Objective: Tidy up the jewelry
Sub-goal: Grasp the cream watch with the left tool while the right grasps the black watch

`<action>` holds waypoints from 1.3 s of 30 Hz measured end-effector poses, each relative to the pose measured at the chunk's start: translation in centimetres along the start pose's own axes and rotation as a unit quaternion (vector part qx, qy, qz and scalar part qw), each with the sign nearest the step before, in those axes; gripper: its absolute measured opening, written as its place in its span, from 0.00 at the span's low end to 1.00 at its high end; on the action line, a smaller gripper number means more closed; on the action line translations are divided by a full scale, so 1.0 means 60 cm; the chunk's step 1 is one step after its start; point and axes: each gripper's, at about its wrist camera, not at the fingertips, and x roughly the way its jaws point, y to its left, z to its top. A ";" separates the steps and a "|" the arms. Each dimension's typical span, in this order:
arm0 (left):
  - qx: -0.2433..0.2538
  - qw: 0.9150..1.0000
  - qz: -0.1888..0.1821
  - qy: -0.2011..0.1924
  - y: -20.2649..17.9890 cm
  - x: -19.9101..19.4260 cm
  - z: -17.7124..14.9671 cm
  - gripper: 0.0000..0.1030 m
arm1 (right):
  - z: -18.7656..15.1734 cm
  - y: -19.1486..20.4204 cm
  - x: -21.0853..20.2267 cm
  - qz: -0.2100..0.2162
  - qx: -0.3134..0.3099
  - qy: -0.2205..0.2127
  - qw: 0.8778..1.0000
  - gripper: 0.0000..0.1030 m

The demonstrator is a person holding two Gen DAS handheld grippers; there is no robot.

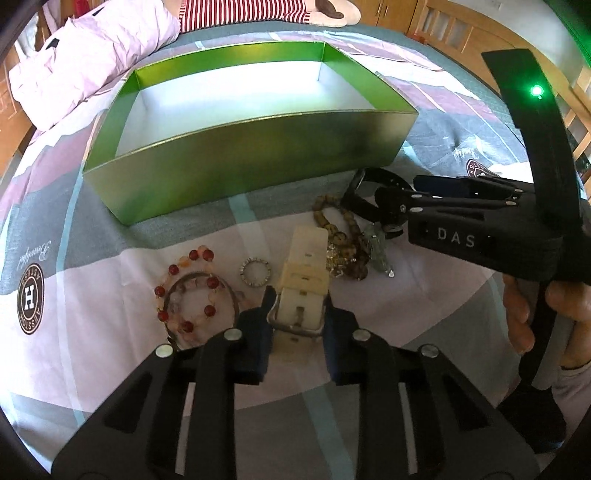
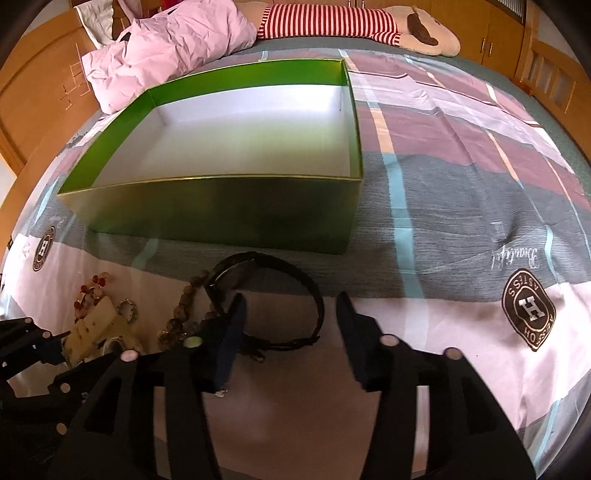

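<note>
An open green box with a bare white inside stands on the bed beyond the jewelry. My left gripper is shut on a cream watch strap, pads pressing its sides near the buckle. Left of it lie a red bead bracelet and a small sparkly ring; a brown bead bracelet lies to the right. My right gripper stands open over a black watch. The strap loop sits between its fingers, with a gap to the right finger. The green box is just beyond.
A patterned bedsheet covers the bed. A pink crumpled quilt and a striped plush toy lie at the far end. Wooden bed rails frame the sides. A hand holds the right gripper's handle.
</note>
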 end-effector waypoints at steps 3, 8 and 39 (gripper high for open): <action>0.001 1.000 -0.001 -0.005 -0.003 -0.007 -0.002 0.22 | -0.001 -0.004 0.007 -0.008 -0.001 0.002 1.000 0.50; -0.022 1.000 0.004 -0.022 0.019 -0.026 0.003 0.22 | 0.000 -0.007 -0.007 0.007 0.003 -0.022 1.000 0.03; -0.170 0.975 -0.030 -0.138 0.194 -0.054 0.172 0.22 | 0.139 -0.012 -0.030 0.050 0.036 -0.125 0.990 0.06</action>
